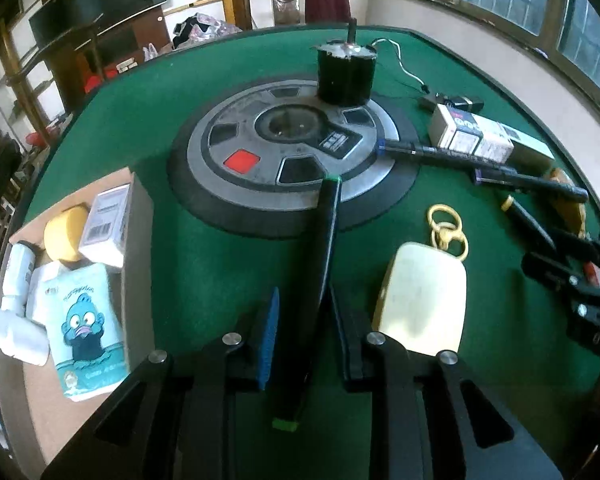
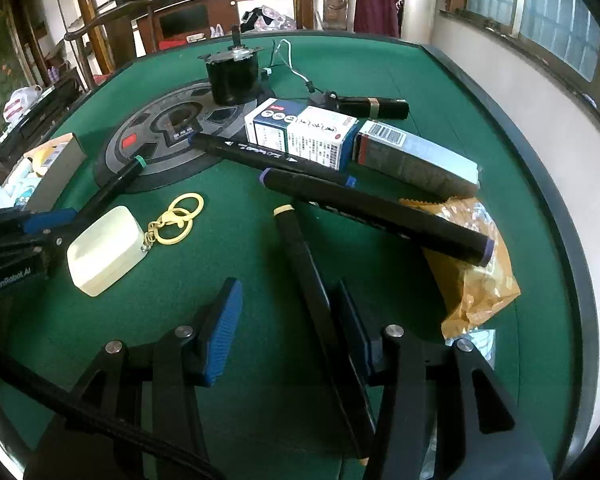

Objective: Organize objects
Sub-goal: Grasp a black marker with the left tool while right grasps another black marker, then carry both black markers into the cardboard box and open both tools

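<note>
Green felt table (image 1: 203,264) – cluttered. Left gripper (image 1: 304,316) clamps a green-capped marker (image 1: 324,248); right gripper (image 2: 287,312) stands half-wide around a yellow-capped marker (image 2: 300,256) – no squeeze visible.

Both views were taken from close above the green table (image 1: 203,264), looking steeply down and forward along gripper fingers. The left view was set near the cardboard box (image 1: 139,240), the right view nearer the window wall. The round grey disc (image 1: 300,152), cream case (image 2: 105,250) and markers were seen in both
</note>
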The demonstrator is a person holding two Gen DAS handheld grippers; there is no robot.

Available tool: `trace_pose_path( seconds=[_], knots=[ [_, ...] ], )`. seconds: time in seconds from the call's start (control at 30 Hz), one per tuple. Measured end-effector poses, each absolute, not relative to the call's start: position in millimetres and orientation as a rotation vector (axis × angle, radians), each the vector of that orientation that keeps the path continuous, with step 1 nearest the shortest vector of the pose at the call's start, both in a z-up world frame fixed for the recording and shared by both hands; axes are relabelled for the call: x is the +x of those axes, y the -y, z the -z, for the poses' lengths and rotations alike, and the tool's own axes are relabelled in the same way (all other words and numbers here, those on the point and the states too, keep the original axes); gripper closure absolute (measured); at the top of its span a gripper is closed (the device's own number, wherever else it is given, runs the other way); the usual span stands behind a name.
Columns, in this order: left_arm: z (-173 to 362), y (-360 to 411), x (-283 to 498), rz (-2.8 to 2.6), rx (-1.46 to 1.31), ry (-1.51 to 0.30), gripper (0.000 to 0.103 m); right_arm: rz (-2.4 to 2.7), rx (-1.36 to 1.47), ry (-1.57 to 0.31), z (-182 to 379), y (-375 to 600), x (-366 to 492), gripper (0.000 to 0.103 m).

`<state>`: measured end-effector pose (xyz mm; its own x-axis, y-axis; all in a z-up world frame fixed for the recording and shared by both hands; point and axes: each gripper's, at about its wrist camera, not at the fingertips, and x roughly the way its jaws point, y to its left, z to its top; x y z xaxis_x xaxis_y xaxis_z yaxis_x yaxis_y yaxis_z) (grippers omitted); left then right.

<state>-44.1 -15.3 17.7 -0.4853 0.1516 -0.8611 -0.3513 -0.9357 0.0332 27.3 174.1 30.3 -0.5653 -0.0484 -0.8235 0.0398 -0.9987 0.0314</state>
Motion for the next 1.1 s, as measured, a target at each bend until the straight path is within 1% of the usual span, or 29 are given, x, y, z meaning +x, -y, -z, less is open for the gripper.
trace_pose_path(
  seconds=[0.1, 0.13, 0.17, 0.2, 0.23, 0.3, 0.47, 0.67, 0.87, 1.1],
  knots=[
    [-17, 9, -45, -2.493, -1.379, -0.306, 0.081, 2.743, 1.436, -0.036, -29, -167, 27, 0.056],
    [-17, 7, -44, -2.501, -1.376, -0.315, 0.082, 2.741, 1.433, -0.046, -29, -165, 27, 0.059],
    [-18, 5, -42, -2.501, -1.368, -0.334, 0.084, 2.742, 1.426, -0.05, -29, -163, 28, 0.065],
    [-17, 4, -41, -2.49, -1.367, -0.327, 0.092, 2.736, 1.424, -0.044, -30, -162, 29, 0.081],
    [-18, 5, -39, -2.475, -1.364, -0.296, 0.092, 2.725, 1.427, -0.027, -30, -163, 29, 0.086],
    [-22, 8, -31, -2.482, -1.332, -0.256, 0.092, 2.699, 1.429, 0.05, -31, -167, 31, 0.091],
    [-43, 27, -12, -2.496, -1.245, -0.124, 0.092, 2.645, 1.404, 0.24, -34, -179, 37, 0.091],
    [-74, 65, 16, -2.518, -1.14, 0.063, 0.091, 2.584, 1.345, 0.374, -48, -177, 49, 0.091],
    [-88, 117, 33, -2.567, -1.111, 0.182, 0.091, 2.546, 1.258, 0.402, -72, -159, 58, 0.091],
    [-98, 189, 48, -2.715, -1.077, 0.257, 0.091, 2.51, 1.122, 0.359, -110, -121, 67, 0.091]
  ],
)
